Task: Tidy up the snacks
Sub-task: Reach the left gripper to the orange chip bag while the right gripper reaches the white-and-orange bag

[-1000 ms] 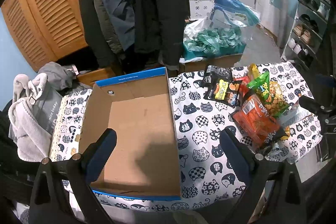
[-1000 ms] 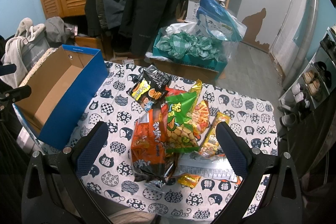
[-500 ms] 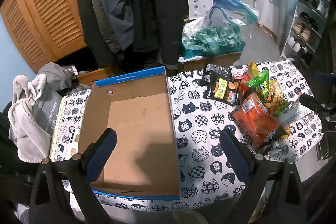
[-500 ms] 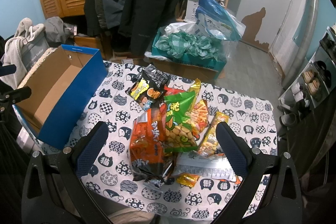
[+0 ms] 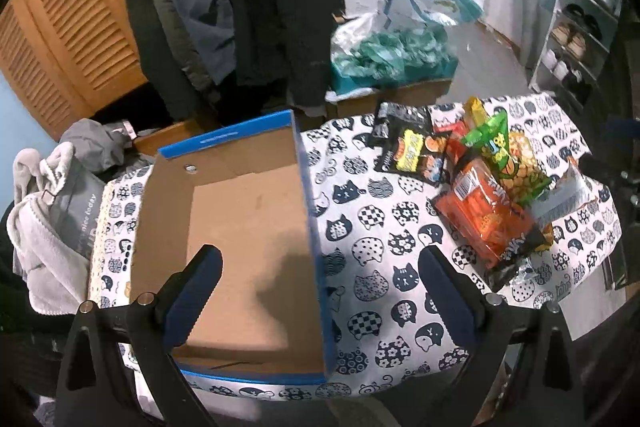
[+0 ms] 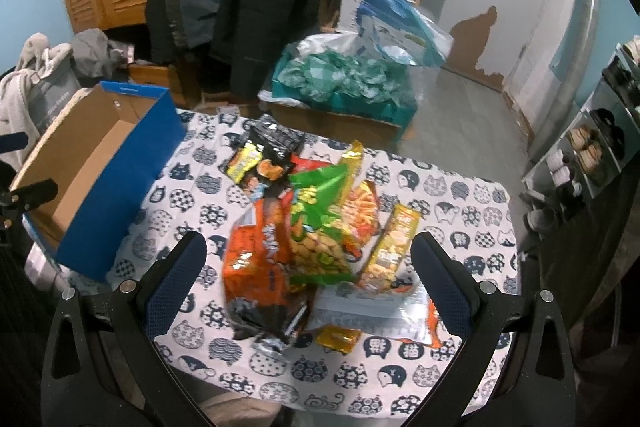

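**Both tongs wide, nothing held, snacks piled on the surface**

My left tongs (image 5: pixel 316 275) hang spread wide over the box (image 5: pixel 244 227), holding nothing. The box lies open directly below and ahead of them, bare cardboard inside, blue on its outer walls, with its right wall running up between my two fingers. Nothing lies in it.

My right tongs (image 6: pixel 308 263) are spread wide too and carry nothing. The snack pile sits straight ahead of them and between the fingers, on the cat-print surface (image 6: pixel 460 195). Nearest the tongs, toward the left finger, is the orange bag (image 6: pixel 256 267). The green bag (image 6: pixel 316 223) overlaps its right edge. Farther out and to the left lies the black bag (image 6: pixel 264 155). Toward the right finger lies a yellow bar (image 6: pixel 394 247), tilted, and just before it a silver pack (image 6: pixel 360 311) lying flat. A small yellow packet (image 6: pixel 336 337) is closest of all, at the near edge of the pile.

From the right tongs, the box stands well to the left of the pile, apart from it. From the left tongs, the pile lies off to the right and beyond the right finger.
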The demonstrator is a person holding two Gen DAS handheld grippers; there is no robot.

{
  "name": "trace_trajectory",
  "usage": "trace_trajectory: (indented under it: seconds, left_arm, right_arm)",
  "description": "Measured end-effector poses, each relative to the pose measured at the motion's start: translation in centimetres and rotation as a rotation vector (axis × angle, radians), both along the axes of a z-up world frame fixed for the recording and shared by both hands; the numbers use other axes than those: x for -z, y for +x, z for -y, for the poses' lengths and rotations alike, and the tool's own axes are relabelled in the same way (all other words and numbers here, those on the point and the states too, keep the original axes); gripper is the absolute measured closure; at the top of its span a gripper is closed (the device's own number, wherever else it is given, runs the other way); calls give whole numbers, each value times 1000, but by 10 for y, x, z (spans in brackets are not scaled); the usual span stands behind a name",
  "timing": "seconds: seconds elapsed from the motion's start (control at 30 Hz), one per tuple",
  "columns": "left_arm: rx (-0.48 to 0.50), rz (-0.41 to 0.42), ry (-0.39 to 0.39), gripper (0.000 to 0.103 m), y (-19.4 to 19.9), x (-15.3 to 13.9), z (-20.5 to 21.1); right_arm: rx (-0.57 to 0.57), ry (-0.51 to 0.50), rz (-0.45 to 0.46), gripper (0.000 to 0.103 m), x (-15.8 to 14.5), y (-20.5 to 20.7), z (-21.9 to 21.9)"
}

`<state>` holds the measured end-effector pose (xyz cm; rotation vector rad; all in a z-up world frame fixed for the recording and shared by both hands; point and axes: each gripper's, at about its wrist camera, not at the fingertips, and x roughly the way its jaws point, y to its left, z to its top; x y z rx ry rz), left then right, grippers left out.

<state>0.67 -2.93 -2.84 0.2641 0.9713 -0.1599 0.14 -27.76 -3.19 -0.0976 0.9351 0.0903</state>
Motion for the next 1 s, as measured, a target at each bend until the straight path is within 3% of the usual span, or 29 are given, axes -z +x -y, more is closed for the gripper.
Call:
trace_trajectory:
  seconds: [0.47,0.67,1.0]
  left_arm:
    - [62,-182,-23,3,35,30,59]
    - [87,-253,-5,3,45,49,86]
    - [93,-327,3,3,58,76,120]
  right_arm:
    - [-3,-8,-133,3,34,19,52]
    - [-8,41,-214,3,59,30,73]
    - [-92,38,-340,3,99,36,75]
